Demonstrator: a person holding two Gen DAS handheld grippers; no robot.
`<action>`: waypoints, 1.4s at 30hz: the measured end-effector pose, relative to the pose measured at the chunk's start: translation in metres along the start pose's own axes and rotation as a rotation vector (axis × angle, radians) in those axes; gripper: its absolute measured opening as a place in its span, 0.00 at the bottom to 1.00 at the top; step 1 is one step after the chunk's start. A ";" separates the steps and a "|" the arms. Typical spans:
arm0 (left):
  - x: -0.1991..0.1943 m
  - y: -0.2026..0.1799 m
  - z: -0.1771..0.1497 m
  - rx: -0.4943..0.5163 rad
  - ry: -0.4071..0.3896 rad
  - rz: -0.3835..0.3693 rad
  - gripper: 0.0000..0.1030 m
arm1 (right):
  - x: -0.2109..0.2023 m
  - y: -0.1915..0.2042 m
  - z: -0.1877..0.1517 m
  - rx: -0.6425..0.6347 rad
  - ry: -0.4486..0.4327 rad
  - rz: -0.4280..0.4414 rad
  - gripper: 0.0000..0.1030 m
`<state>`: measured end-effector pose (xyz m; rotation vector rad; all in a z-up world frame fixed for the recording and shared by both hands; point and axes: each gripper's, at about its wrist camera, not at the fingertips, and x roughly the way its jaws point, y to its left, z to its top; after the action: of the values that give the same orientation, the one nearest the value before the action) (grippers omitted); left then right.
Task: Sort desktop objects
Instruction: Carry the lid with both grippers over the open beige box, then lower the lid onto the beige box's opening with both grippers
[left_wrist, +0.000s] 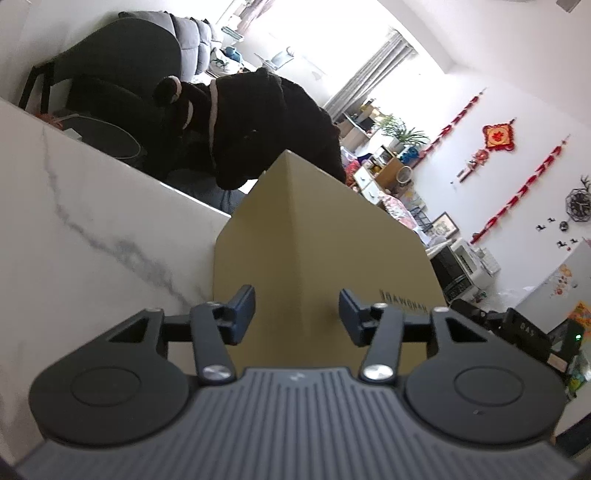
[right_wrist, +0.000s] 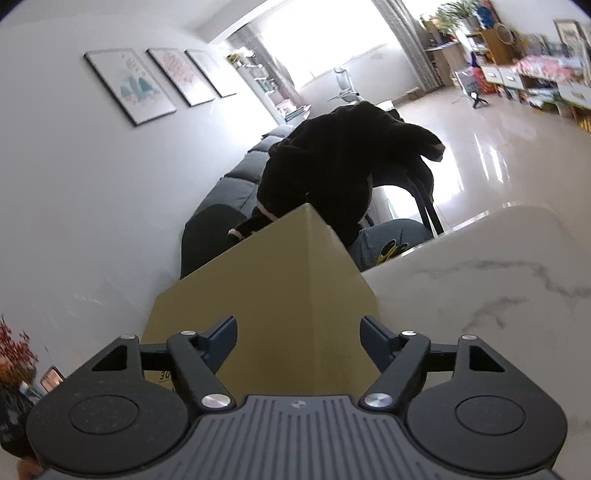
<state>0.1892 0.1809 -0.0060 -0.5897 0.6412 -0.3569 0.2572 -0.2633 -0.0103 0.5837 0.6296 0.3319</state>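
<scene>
Both hand-held grippers, left (left_wrist: 297, 314) and right (right_wrist: 298, 341), stand released, each straddling 1 vertical corner of the tall tan cardboard box (left_wrist: 314, 236) directly ahead on the white marbled counter (left_wrist: 74, 240); unclamped, it could tip.

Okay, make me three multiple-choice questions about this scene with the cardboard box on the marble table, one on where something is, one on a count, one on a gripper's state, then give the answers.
1. Where does the tan cardboard box stand?
A. on the white marble-patterned tabletop
B. on the floor
C. on the grey sofa

2. How many framed pictures hang in a row on the white wall?
A. one
B. three
C. five

3. How do the left gripper's jaws stand?
A. clamped on a pen
C. fully shut and empty
B. apart, with a corner of the box before them

Answers: 1 A, the box's base meets the marble surface. 2 B, three frames hang side by side in the right wrist view. 3 B, both blue pads are clear of the cardboard.
</scene>
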 end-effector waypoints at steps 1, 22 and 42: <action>-0.003 0.002 -0.004 -0.002 0.003 -0.016 0.50 | -0.004 -0.005 -0.004 0.020 0.001 0.013 0.75; -0.046 0.012 -0.081 -0.035 -0.025 -0.164 0.53 | -0.093 -0.028 -0.102 0.138 -0.038 0.121 0.76; -0.042 0.017 -0.101 -0.172 -0.110 -0.184 0.50 | -0.100 -0.037 -0.137 0.244 -0.098 0.182 0.61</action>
<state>0.0947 0.1738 -0.0622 -0.8308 0.5164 -0.4412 0.0980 -0.2828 -0.0771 0.8892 0.5272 0.3971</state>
